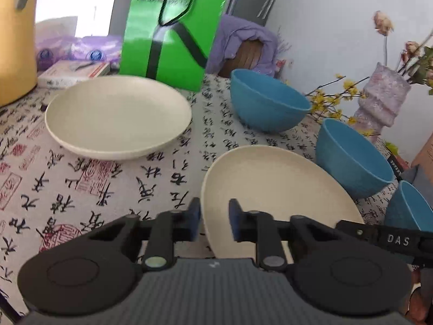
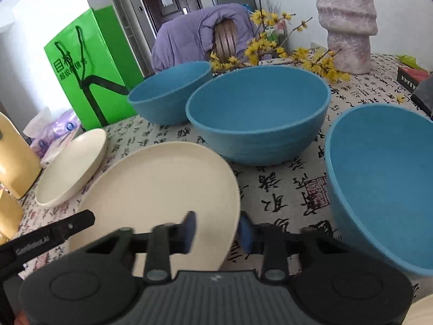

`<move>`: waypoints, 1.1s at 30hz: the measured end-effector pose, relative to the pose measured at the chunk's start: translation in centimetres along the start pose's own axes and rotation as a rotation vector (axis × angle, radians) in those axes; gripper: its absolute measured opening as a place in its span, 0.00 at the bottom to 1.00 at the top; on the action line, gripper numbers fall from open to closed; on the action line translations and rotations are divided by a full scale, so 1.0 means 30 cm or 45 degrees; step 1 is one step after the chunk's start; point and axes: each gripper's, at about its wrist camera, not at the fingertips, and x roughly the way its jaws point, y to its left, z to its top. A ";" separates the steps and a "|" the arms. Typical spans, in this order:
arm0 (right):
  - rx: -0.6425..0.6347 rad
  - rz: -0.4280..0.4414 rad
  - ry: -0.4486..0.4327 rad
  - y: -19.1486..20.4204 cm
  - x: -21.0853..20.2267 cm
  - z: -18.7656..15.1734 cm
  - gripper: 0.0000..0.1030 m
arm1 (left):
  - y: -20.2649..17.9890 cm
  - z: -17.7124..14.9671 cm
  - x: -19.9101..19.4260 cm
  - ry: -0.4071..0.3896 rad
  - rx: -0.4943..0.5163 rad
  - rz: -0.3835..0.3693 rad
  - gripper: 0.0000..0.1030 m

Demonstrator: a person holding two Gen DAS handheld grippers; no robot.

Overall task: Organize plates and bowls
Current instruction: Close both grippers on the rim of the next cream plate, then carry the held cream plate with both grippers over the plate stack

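A cream plate (image 1: pixel 270 184) (image 2: pixel 157 184) lies nearest me on the calligraphy-print tablecloth (image 1: pixel 81 184). My left gripper (image 1: pixel 215 220) is shut on its left rim, one blue pad outside and one inside. My right gripper (image 2: pixel 216 230) straddles the plate's right rim. Its outer pad is at the edge, its inner pad is blurred over the plate's inside, and its jaws look wider than the left's. A second cream plate (image 1: pixel 116 116) (image 2: pixel 73 165) sits farther left. Three blue bowls (image 2: pixel 167 94) (image 2: pixel 257 113) (image 2: pixel 384 178) stand upright in a row to the right.
A green paper bag (image 1: pixel 173 27) stands behind the far plate, with a yellow container (image 1: pixel 13 40) and a small box (image 1: pixel 73 73) at the far left. A pink vase (image 2: pixel 346 21) with yellow flowers (image 2: pixel 319 62) stands behind the bowls. A purple jacket (image 2: pixel 189 35) hangs over a chair beyond the table.
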 end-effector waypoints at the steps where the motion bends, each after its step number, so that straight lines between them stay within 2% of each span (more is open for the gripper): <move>1: -0.001 -0.009 0.000 0.000 -0.002 0.000 0.17 | 0.004 0.000 -0.002 0.001 -0.008 0.008 0.12; 4: 0.012 0.000 -0.009 0.001 -0.021 0.001 0.16 | 0.013 0.000 -0.020 0.031 -0.017 0.002 0.10; 7: 0.014 0.028 -0.038 0.011 -0.067 -0.010 0.16 | 0.016 -0.016 -0.086 0.018 -0.002 0.020 0.09; 14: -0.043 0.110 -0.115 0.107 -0.259 -0.116 0.16 | 0.050 -0.108 -0.367 -0.084 -0.047 0.090 0.09; 17: -0.037 0.164 -0.130 0.135 -0.349 -0.188 0.16 | 0.076 -0.159 -0.500 -0.116 -0.087 0.100 0.10; 23: -0.018 0.235 -0.182 0.159 -0.521 -0.361 0.14 | 0.086 -0.288 -0.726 -0.187 -0.067 0.135 0.10; 26: -0.053 0.243 -0.238 0.178 -0.612 -0.465 0.10 | 0.104 -0.376 -0.825 -0.200 -0.066 0.143 0.10; 33: -0.121 0.254 -0.333 0.223 -0.781 -0.709 0.10 | 0.141 -0.588 -1.022 -0.218 -0.088 0.180 0.10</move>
